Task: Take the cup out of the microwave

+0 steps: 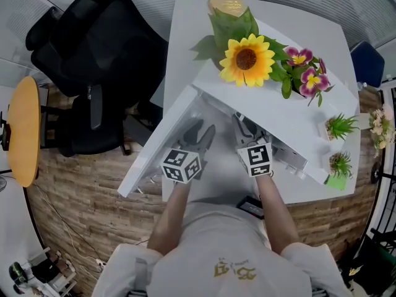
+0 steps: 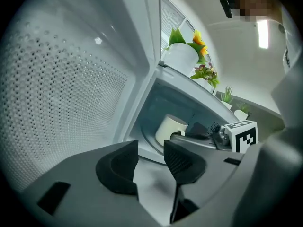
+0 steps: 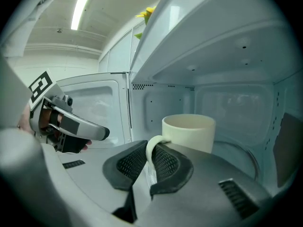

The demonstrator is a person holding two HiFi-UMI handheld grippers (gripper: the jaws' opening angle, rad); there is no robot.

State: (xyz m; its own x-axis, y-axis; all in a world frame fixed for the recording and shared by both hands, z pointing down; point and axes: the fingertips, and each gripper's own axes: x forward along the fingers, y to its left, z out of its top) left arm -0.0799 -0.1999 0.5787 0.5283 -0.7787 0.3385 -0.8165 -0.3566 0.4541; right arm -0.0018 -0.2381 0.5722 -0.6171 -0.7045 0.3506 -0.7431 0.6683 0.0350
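The cup stands on the turntable inside the open microwave, its handle turned outward. The right claw is clamped on that handle, its 2 jaws pinching the thin loop. The left claw hovers by the door, jaws partly apart, nothing between them.

The cup looks like glazed ceramic: stiff, fairly heavy, slick and breakable. Held by the handle alone it will likely want to swing, so a slow, level pull seems wise.

In the head view the microwave's top hides the cup. Whether the cup holds liquid cannot be seen.
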